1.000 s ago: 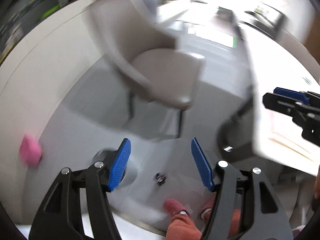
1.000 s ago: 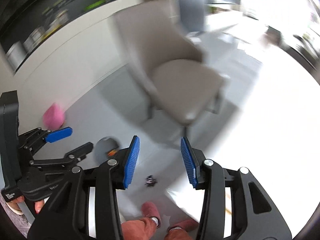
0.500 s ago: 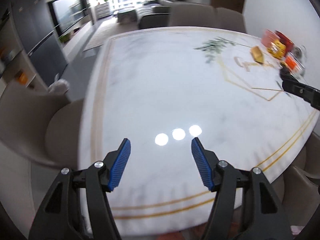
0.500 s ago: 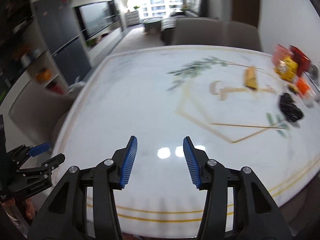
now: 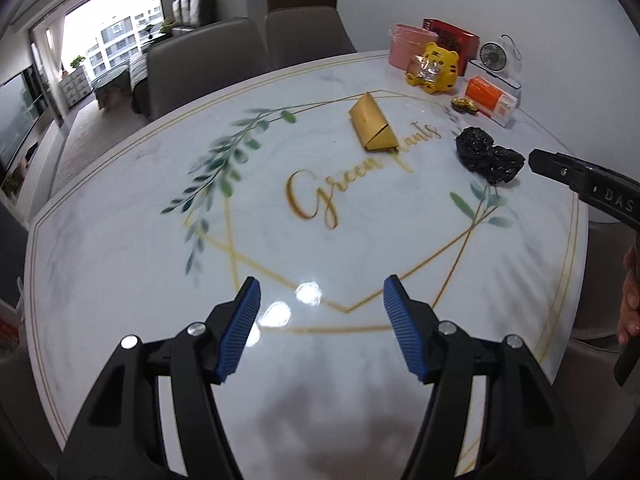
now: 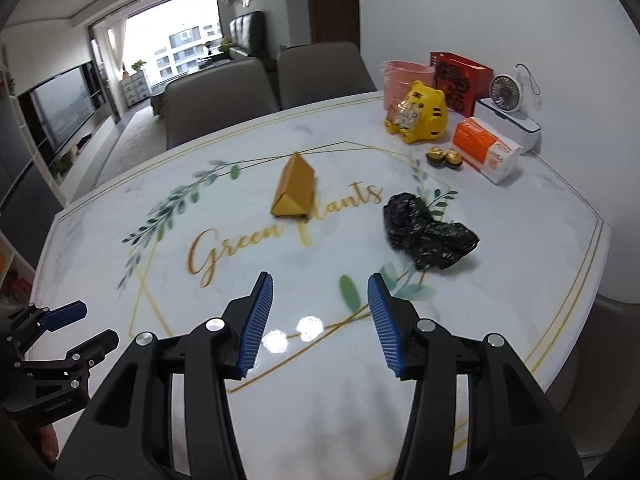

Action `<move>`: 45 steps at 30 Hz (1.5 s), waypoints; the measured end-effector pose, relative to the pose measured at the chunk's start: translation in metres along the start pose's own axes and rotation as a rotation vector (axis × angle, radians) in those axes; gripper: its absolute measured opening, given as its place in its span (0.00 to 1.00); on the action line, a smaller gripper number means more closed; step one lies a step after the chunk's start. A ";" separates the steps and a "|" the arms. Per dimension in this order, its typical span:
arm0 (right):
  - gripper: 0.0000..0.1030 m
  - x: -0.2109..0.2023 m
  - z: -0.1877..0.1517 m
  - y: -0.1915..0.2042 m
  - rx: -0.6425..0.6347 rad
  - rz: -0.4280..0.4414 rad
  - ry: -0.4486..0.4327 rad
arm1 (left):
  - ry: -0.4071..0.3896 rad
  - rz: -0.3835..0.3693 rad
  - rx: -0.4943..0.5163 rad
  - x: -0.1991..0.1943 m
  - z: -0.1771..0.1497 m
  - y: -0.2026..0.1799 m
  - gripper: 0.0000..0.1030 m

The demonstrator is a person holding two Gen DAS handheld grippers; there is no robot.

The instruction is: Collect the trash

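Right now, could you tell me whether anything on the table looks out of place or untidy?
Yes. A crumpled black plastic bag lies loose on the table, and a gold triangular box lies on its side across the printed lettering. The other items stand grouped at the far corner by the wall.

The marble table [image 6: 540, 240] bears a gold box [image 6: 294, 192], black bag [image 6: 428, 232], and tiger figure [image 6: 424, 116].
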State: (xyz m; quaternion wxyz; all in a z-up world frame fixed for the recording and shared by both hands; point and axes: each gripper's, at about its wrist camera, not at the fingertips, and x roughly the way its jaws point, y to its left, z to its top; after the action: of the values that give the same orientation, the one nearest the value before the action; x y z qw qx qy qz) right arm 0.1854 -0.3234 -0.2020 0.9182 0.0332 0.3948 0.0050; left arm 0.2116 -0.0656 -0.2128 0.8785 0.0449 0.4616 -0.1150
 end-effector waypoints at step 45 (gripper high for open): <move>0.26 0.138 0.040 -0.062 0.118 -0.005 0.089 | 0.050 -0.133 0.056 0.196 0.143 -0.056 0.56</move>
State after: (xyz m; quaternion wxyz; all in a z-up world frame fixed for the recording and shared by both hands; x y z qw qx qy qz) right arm 0.3080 -0.3825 -0.2785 0.8961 0.0859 0.4349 -0.0192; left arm 0.4201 -0.1782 -0.2911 0.8556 0.0414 0.4819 -0.1845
